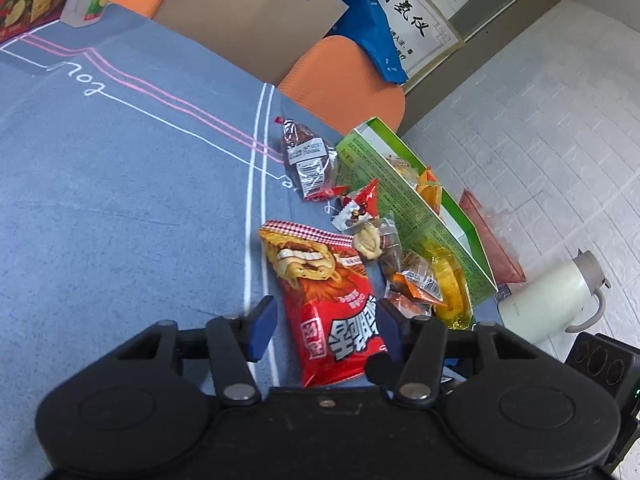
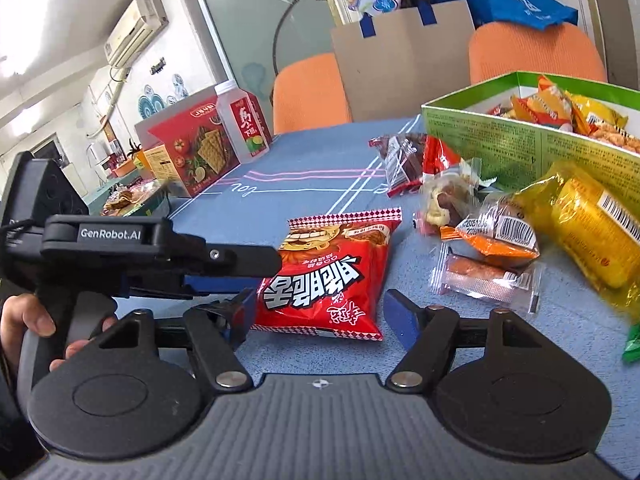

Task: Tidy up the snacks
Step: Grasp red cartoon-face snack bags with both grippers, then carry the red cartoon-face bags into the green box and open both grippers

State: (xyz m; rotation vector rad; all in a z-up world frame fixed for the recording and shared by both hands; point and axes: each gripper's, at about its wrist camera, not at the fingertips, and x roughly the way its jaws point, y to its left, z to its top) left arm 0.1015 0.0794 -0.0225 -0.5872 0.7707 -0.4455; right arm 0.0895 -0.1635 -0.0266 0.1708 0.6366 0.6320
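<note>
On the blue cloth (image 1: 120, 200), a red bag (image 1: 332, 308) of snacks lies flat, just beside the white double stripe, with its checkered edge toward the green box (image 1: 408, 208). The left gripper (image 1: 326, 326) hangs over the bag's near end with its jaws wide apart, one blue pad on either side of the bag and neither seen to press it. In the right wrist view the same red bag (image 2: 326, 276) lies straight ahead of the right gripper (image 2: 320, 314), whose jaws also stand wide, empty, flanking the bag's near edge. The left gripper (image 2: 256, 276) reaches in from the left there, its black finger ending at the bag's left side; a hand (image 2: 28, 328) grips its handle. Between bag and box lies a cluster of small packets: a dark one (image 1: 308, 160) farthest off, a red-and-white one (image 1: 360, 204), a clear one with nuts (image 1: 376, 240), orange ones (image 1: 416, 284) and a large yellow pack (image 1: 450, 292) against the box wall. The box (image 2: 500, 144) stands open and holds more orange and yellow packets (image 2: 552, 104). At the cloth's far corner stand a red cracker box (image 2: 192, 152) and a juice bottle (image 2: 242, 124), touching.
</note>
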